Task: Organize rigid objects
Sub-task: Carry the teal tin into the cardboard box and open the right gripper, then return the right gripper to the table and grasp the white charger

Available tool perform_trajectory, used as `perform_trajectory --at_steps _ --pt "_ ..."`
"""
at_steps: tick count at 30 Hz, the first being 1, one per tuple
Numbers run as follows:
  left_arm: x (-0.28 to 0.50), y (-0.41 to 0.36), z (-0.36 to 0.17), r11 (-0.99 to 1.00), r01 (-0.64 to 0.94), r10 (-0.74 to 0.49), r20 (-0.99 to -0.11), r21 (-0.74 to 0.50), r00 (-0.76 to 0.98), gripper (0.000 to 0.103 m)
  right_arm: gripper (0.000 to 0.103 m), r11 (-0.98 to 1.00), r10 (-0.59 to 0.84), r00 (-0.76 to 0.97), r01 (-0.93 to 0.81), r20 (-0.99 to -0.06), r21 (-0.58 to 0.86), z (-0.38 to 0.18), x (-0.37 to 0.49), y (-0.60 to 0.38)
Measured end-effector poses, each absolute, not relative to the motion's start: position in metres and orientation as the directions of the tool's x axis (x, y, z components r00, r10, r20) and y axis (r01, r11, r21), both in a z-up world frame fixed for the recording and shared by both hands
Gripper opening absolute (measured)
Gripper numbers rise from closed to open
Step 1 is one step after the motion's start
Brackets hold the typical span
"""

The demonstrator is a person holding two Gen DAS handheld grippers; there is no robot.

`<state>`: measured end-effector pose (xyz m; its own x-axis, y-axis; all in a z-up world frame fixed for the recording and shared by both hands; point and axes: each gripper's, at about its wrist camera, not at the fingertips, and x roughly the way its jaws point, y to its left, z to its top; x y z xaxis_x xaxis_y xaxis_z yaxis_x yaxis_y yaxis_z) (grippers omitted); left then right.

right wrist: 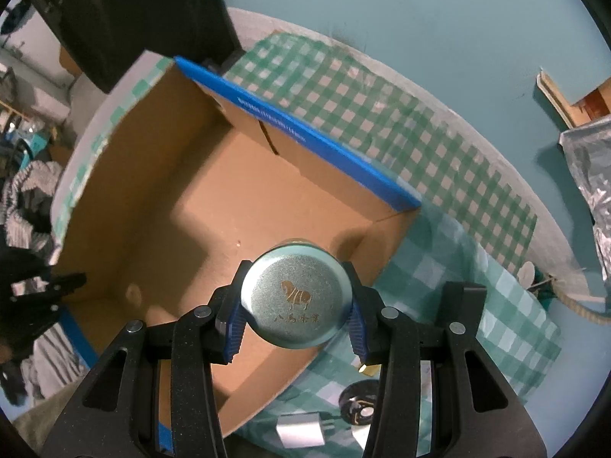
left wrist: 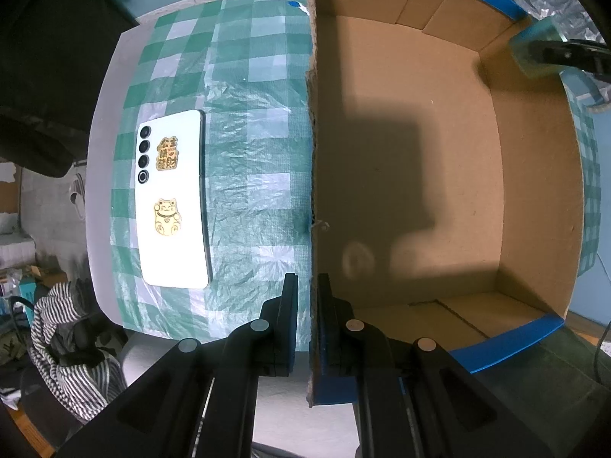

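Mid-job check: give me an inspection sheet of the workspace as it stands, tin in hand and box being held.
Surface: table under a green-and-white checked cloth, wrinkled plastic over part of it.
Job's things: open cardboard box, nothing seen inside; round metal tin held above its corner; white phone face down left of the box.
Clutter: white charger plug and a black round item near the box.
Grippers: left tool clamped on the box wall; right tool shut on the tin.
Cables: a rope-like cord at the cloth's edge.
Surroundings: striped fabric, teal wall, silver foil bag.
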<state>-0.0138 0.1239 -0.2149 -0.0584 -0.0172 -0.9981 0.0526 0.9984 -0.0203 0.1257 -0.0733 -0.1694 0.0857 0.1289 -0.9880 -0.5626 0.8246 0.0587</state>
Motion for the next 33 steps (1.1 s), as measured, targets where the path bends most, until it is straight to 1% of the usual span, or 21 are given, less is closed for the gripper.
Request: perform_trajectory --at_steps 6,10,12,16,21,26,33 --pt "-0.015 0.127 -0.215 0.998 0.054 -0.017 -0.998 -0.021 -0.061 0.009 0.044 0.823 0.098 0.065 -0.566 -0.993 0.044 -0.184 0.126 -0.069" --pt "-0.015 0.129 -0.214 0.998 0.054 -0.022 -0.998 -0.025 -0.060 0.009 0.045 0.828 0.094 0.091 -0.560 -0.991 0.027 -0.184 0.125 -0.068" --pt "-0.015 0.129 -0.216 0.998 0.053 -0.022 -0.998 -0.025 -0.061 0.009 0.047 0.829 0.095 0.101 -0.559 -0.990 0.022 -0.182 0.125 -0.068" --pt "-0.015 0.129 -0.217 0.998 0.054 -0.021 -0.998 -0.024 -0.061 0.009 0.059 0.834 0.090 0.141 -0.552 -0.986 -0.003 -0.174 0.126 -0.069" --pt "-0.015 0.128 -0.216 0.998 0.056 -0.019 -0.998 -0.022 -0.060 0.009 0.059 0.856 0.129 0.155 -0.517 -0.979 0.031 -0.160 0.128 -0.078" --pt "-0.015 0.126 -0.216 0.998 0.059 -0.017 -0.998 -0.021 -0.059 0.009 0.063 0.874 0.145 0.183 -0.484 -0.972 0.039 -0.144 0.126 -0.088" --pt "-0.016 0.124 -0.214 0.998 0.062 -0.018 -0.998 -0.022 -0.057 0.009 0.063 0.899 0.162 0.197 -0.434 -0.967 0.062 -0.125 0.115 -0.112"
